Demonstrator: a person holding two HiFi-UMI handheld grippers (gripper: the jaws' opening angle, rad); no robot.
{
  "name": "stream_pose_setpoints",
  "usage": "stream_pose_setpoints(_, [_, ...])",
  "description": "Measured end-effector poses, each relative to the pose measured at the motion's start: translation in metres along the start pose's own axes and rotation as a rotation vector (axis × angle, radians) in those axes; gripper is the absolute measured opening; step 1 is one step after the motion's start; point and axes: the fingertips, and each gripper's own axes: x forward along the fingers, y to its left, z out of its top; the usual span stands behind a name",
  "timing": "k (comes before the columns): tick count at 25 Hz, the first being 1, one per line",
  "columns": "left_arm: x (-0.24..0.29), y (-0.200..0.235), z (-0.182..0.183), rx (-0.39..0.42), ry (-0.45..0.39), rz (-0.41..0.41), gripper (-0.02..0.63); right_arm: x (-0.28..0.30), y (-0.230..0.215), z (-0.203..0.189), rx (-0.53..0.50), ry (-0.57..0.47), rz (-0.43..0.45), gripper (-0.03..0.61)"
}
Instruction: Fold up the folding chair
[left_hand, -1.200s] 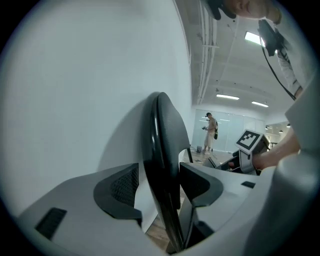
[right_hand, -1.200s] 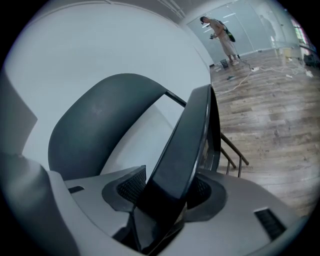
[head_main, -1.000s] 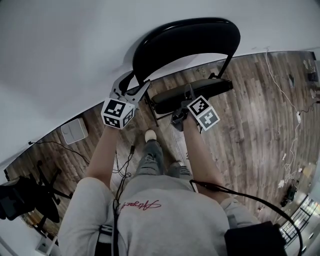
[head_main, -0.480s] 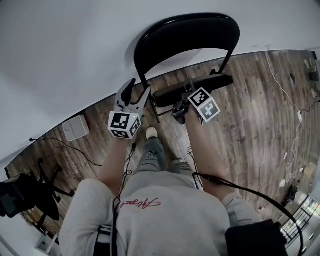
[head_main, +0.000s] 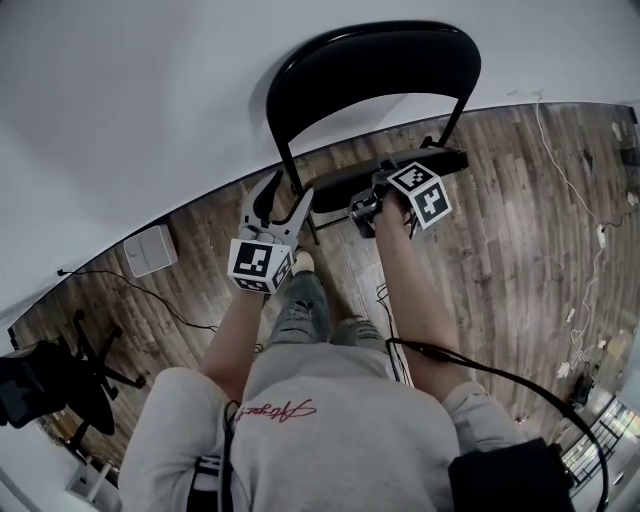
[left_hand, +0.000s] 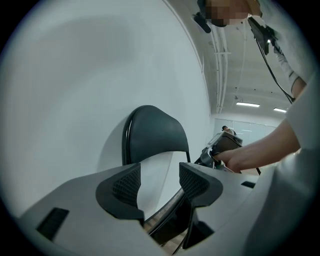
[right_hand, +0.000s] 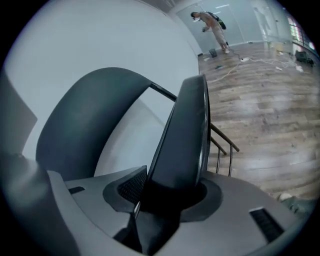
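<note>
A black folding chair stands against the white wall, with its curved backrest (head_main: 370, 75) (left_hand: 155, 135) (right_hand: 85, 120) upright. Its seat (head_main: 340, 183) (right_hand: 182, 140) is tipped up on edge, thin from above. My right gripper (head_main: 364, 206) (right_hand: 170, 192) has the seat's front edge between its jaws, which are closing and press on it from both sides. My left gripper (head_main: 281, 196) (left_hand: 160, 185) hangs open and empty just left of the chair's left frame tube, clear of it. In the left gripper view, the right gripper (left_hand: 220, 150) and its hand appear beside the seat.
The person's shoe (head_main: 300, 266) rests on the wood floor below the chair. A white box (head_main: 150, 256) lies by the wall at left, an office chair base (head_main: 70, 390) at the lower left, and cables (head_main: 580, 300) run along the right. A distant person (right_hand: 210, 22) stands far off.
The left gripper has drawn back from the chair's left frame, down and toward the person. The seat has tipped up further, and the right gripper has risen with it.
</note>
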Motion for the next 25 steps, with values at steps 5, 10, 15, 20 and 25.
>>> stream_pose_setpoints(5, [0.005,0.018,0.011,0.007,-0.016,0.027,0.253,0.027,0.028,0.011,-0.03,0.011,-0.067,0.198])
stream_pose_setpoints(10, [0.005,0.037,0.023,0.0,-0.045,0.051,0.253,0.059,0.056,0.014,-0.031,0.027,-0.11,0.198])
stream_pose_setpoints(15, [0.003,0.05,0.027,-0.008,-0.05,0.055,0.253,0.075,0.082,0.015,-0.027,0.029,-0.112,0.201])
stream_pose_setpoints(20, [0.007,0.054,0.029,-0.017,-0.044,0.04,0.253,0.078,0.074,0.014,-0.008,-0.037,-0.037,0.225])
stream_pose_setpoints(25, [0.017,0.048,0.041,-0.02,-0.062,0.011,0.254,0.066,0.088,0.002,0.037,0.092,0.053,0.246])
